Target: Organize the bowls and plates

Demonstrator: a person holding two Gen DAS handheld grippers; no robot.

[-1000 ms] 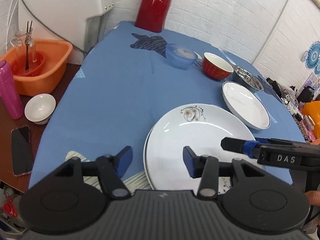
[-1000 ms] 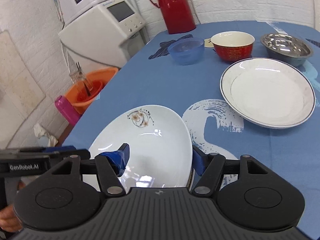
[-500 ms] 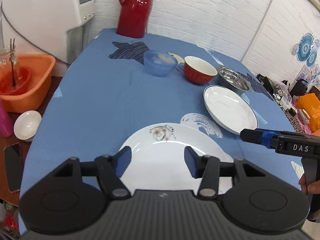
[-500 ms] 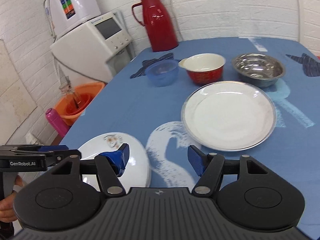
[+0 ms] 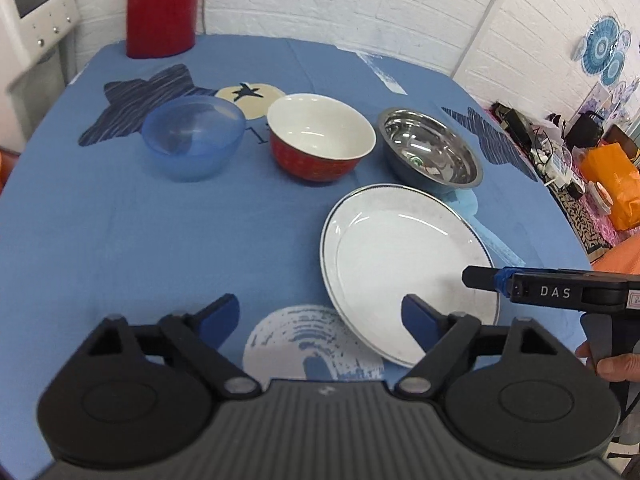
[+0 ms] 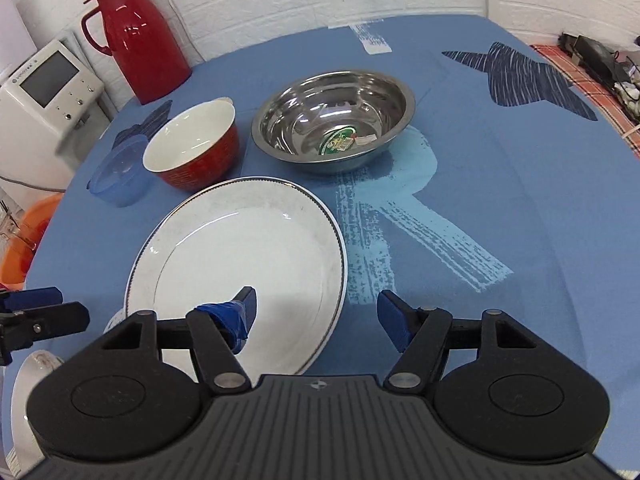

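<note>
A white plate with a dark rim (image 5: 400,264) lies on the blue tablecloth. Behind it stand a blue plastic bowl (image 5: 194,136), a red bowl with a white inside (image 5: 320,136) and a steel bowl (image 5: 430,152). My left gripper (image 5: 320,320) is open and empty above the cloth, its right finger over the plate's near-left edge. My right gripper (image 6: 316,308) is open too: its left finger hangs over the rimmed plate (image 6: 240,248) and its right finger over the cloth. The flowered white plate (image 6: 28,376) shows at the bottom left of the right wrist view.
A red thermos (image 5: 160,8) stands at the table's far edge, beside a white appliance (image 6: 44,92). An orange basin (image 6: 24,240) sits off the left side. Clutter and an orange bag (image 5: 608,184) lie beyond the right edge. A hand (image 5: 616,364) holds the right gripper.
Both grippers have moved forward, away from the flowered plate and up to the rimmed plate. The left gripper's fingers now stand wider apart. The flowered plate has dropped out of the left wrist view.
</note>
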